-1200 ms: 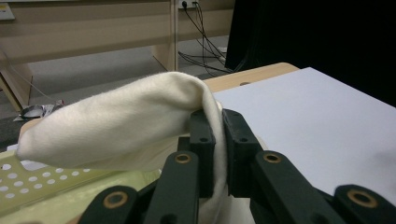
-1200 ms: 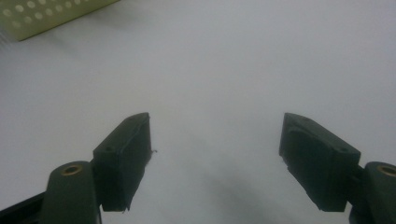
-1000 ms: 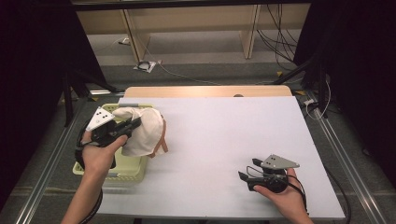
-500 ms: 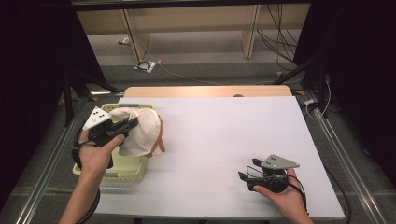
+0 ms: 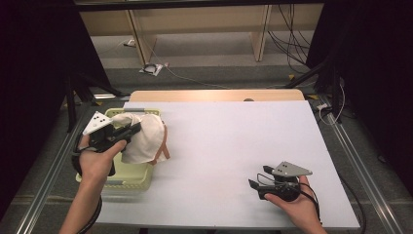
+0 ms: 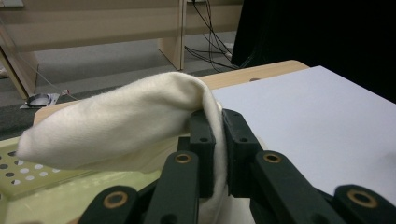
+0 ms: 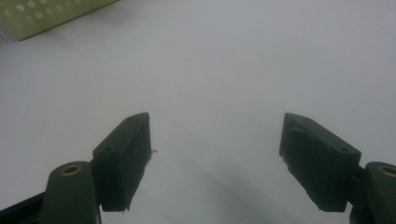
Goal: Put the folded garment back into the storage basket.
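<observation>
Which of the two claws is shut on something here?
The left claw, pinching the cream cloth above the pale green basket. The right claw rests open on the white table, holding nothing.

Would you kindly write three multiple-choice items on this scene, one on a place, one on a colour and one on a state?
1. Where does the basket stand?
A. at the table's left edge
B. at the table's right edge
C. on the floor

2. What colour is the cloth?
A. dark blue
B. cream
C. red

3. How do the right gripper jaws stand?
A. shut on the cloth
B. shut on nothing
C. open, with nothing between them

Answers:
1 A: the high view shows the pale yellow basket on the left of the white table.
2 B: the cloth pinched by the left gripper is cream.
3 C: the right gripper view shows bare table between wide-apart jaws.
</observation>
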Demonstrator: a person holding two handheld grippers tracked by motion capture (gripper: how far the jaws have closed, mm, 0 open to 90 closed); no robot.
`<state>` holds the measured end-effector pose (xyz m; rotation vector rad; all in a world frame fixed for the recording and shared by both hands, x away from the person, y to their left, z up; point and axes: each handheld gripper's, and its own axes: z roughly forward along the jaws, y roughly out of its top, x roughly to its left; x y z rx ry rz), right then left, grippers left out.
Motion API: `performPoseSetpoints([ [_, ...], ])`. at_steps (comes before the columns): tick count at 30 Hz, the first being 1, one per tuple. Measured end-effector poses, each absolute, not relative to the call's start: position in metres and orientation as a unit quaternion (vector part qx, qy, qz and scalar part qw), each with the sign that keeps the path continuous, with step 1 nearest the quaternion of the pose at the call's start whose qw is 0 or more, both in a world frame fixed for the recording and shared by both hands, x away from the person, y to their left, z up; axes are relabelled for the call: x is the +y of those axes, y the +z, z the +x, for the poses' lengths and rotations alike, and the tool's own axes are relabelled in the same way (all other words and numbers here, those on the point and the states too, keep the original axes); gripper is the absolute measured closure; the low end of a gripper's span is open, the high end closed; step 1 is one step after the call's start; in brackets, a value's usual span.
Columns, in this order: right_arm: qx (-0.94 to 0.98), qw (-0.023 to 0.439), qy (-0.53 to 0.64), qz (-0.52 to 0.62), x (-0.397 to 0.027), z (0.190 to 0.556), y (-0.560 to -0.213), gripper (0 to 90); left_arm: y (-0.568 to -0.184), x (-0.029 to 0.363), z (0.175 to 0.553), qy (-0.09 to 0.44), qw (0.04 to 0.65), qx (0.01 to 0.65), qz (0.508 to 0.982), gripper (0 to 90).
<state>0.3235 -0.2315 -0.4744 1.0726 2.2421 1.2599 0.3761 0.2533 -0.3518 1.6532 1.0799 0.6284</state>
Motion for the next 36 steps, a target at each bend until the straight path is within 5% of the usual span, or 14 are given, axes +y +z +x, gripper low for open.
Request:
performPoseSetpoints([
  [36,0.793,0.174,0.443,0.381,-0.231,0.324,-0.474,26.0,-0.355,0.276,0.382,0.257,0.493,0.468,0.687,83.1],
])
